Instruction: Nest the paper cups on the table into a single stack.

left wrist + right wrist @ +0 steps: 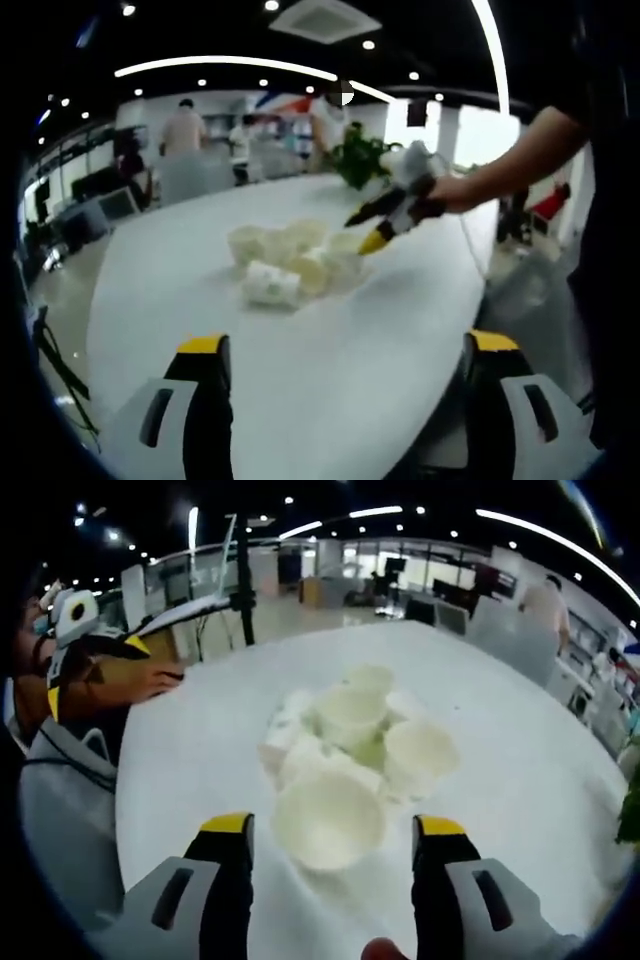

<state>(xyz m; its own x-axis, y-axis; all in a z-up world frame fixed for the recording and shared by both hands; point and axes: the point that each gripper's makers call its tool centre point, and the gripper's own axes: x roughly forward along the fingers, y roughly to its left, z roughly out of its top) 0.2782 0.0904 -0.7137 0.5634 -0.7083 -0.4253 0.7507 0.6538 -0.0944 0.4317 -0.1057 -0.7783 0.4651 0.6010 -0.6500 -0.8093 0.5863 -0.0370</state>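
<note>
Bright ceiling lights wash out the soft, blurred, edge-warped white table.

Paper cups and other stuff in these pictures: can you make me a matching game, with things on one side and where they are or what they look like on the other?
Things:
1. paper cups
2. potted plant
3. right hand-held gripper
4. left hand-held gripper

Descriptions:
A. green, at the table's far edge in the left gripper view
B. white, clustered on the white table
C. jaws wide apart over bare table, back from the cups
D. yellow-tipped, reaching over the pile

Pairs: 1-B, 2-A, 3-D, 4-C
</note>
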